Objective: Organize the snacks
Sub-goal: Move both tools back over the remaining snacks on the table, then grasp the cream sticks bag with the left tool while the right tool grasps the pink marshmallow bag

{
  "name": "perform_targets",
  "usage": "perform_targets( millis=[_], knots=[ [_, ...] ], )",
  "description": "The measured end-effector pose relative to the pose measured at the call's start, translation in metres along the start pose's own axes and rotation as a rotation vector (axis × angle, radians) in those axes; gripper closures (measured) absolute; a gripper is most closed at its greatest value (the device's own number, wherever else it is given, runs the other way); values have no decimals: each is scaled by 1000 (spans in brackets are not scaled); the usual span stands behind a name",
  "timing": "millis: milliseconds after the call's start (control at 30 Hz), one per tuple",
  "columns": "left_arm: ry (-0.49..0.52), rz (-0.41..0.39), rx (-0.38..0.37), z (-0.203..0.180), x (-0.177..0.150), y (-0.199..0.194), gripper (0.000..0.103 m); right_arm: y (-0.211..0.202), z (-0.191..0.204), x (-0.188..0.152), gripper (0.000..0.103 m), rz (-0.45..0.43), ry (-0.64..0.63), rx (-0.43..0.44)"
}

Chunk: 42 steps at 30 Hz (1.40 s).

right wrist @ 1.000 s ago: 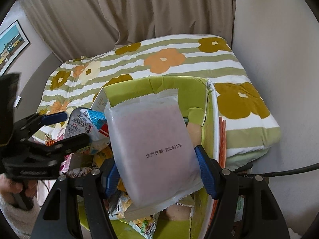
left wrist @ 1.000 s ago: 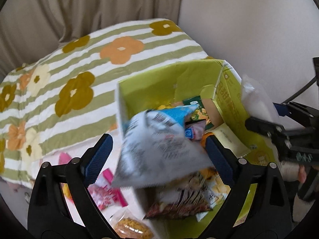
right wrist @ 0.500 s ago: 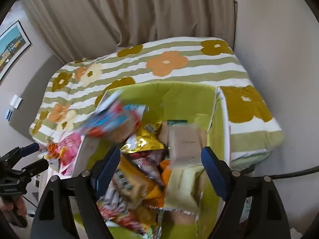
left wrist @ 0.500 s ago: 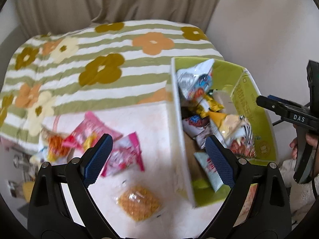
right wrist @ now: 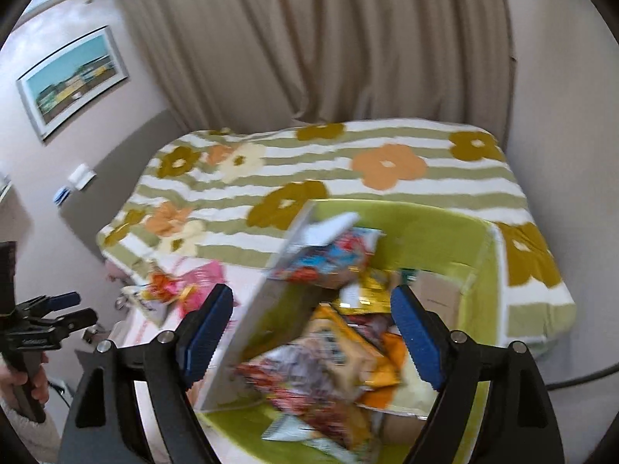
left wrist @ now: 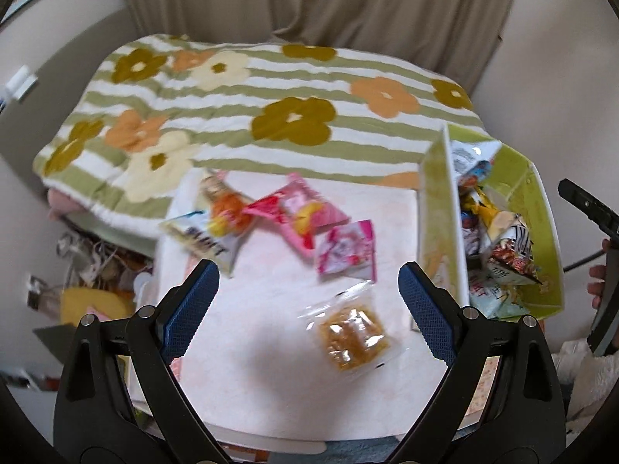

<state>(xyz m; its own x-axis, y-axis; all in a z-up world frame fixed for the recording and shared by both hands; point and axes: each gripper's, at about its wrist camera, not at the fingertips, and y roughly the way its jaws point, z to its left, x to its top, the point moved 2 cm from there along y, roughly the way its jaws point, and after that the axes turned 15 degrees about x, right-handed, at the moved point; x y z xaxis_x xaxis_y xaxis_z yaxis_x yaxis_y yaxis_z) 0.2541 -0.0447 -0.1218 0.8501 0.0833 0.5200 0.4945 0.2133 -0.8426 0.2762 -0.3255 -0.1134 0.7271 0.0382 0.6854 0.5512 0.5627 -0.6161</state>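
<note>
The left hand-held gripper hangs above a pale table, its blue-padded jaws spread wide with nothing between them. Directly under it, toward 5 o'clock of the view's centre, a clear packet of golden snacks lies flat on the table. Just beyond that, at about 12 o'clock from it, sits a pink-and-white packet, with a larger pink packet touching its far corner. Farther toward 10 o'clock lie an orange packet and a white packet with dark lettering, the two overlapping; motion blur hides their print.

At 3 o'clock in the left wrist view stands a lime-green box with a white outer wall, resting on the table's right edge and filled with a jumble of snack bags.

The right hand-held gripper is poised over this same box, jaws likewise wide apart and holding nothing. Below it the bags are piled loosely, red, yellow and orange wrappers mixed together; one blue-and-red bag leans on the box's left wall at 12 o'clock.

Behind table and box lies a bed with a green-striped floral blanket, a beige curtain beyond it, and a framed picture on the wall at 10 o'clock.
</note>
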Motion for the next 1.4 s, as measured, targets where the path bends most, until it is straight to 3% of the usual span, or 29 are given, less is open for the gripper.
perform_targets(
  millis=[333, 733, 1000, 1400],
  knots=[
    [13, -12, -11, 61, 13, 26, 10, 52, 87, 12, 22, 57, -121, 58],
    [237, 71, -50, 81, 35, 128, 10, 222, 149, -14, 22, 289, -254, 70],
    [368, 129, -104, 77, 43, 196, 10, 301, 153, -34, 23, 410, -377, 6],
    [436, 204, -158, 56, 39, 258, 10, 359, 123, -53, 22, 523, -423, -75]
  ],
)
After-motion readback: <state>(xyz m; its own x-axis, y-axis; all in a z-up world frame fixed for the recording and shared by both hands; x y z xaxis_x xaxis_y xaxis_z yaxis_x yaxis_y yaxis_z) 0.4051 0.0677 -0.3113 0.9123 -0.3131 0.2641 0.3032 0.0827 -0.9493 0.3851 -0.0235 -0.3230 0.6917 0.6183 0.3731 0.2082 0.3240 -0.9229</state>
